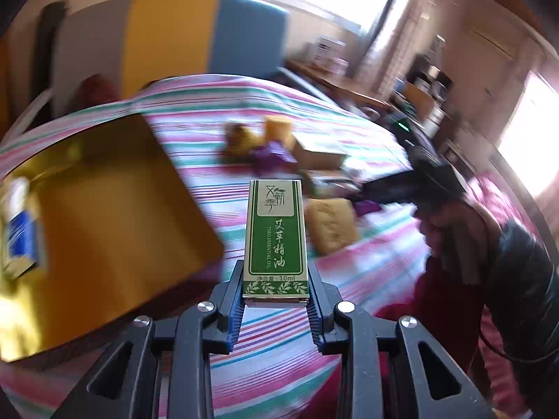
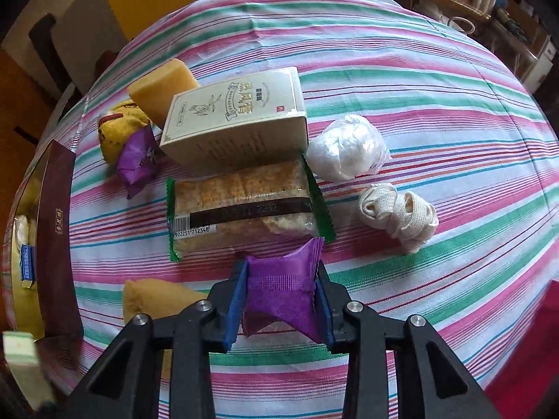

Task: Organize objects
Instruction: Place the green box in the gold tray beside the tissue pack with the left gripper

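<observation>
In the left wrist view my left gripper [image 1: 276,288] is shut on a green and white essential oil box [image 1: 276,241], held upright above the striped cloth [image 1: 314,111]. A gold-lined box [image 1: 104,209] lies to its left with a blue and white packet [image 1: 19,230] inside. In the right wrist view my right gripper [image 2: 281,291] is shut on a purple sachet [image 2: 283,289], low over the cloth just in front of a cracker pack [image 2: 241,206]. Behind that stands a cream carton [image 2: 237,118].
Around the carton lie a yellow sponge block [image 2: 160,87], a yellow toy [image 2: 118,129] and a second purple sachet [image 2: 138,155]. A white plastic bundle [image 2: 346,146] and a cream ribbon bundle [image 2: 398,216] lie to the right. A yellow sponge [image 2: 153,300] lies front left. A person's sleeve [image 1: 517,296] is at right.
</observation>
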`<state>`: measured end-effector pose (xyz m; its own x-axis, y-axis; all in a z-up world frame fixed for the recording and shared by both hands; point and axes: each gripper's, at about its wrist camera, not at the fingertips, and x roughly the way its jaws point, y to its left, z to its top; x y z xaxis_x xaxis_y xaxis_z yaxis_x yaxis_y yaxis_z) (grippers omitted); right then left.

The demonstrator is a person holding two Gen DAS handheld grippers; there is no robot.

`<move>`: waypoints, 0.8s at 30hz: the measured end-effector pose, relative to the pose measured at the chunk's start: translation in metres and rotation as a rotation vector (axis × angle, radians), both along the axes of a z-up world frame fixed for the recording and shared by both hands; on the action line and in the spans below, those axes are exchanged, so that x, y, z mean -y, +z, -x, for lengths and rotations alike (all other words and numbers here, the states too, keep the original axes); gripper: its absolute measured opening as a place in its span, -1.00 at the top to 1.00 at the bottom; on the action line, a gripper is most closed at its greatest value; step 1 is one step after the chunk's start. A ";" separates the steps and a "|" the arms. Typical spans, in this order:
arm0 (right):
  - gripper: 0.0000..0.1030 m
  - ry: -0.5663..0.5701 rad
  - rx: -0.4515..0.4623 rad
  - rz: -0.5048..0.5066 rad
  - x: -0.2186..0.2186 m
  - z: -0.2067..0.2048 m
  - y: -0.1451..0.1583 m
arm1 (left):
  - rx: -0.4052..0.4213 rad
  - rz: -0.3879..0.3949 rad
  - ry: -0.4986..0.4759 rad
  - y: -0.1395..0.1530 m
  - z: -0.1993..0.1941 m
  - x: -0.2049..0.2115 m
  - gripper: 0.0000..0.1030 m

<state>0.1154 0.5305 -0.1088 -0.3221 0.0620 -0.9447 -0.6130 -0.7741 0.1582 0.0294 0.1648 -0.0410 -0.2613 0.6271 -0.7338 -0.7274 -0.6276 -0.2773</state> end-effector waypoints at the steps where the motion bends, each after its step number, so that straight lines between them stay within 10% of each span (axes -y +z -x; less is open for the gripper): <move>1: 0.29 0.001 -0.001 0.000 -0.002 -0.001 0.001 | 0.003 0.003 0.039 0.003 0.005 0.012 0.41; 14: 0.29 0.018 -0.012 -0.009 0.001 -0.005 0.008 | 0.198 0.190 0.527 -0.030 0.107 0.138 0.41; 24: 0.28 0.021 -0.018 -0.001 -0.001 -0.009 0.011 | 0.196 0.302 0.606 -0.058 0.129 0.145 0.29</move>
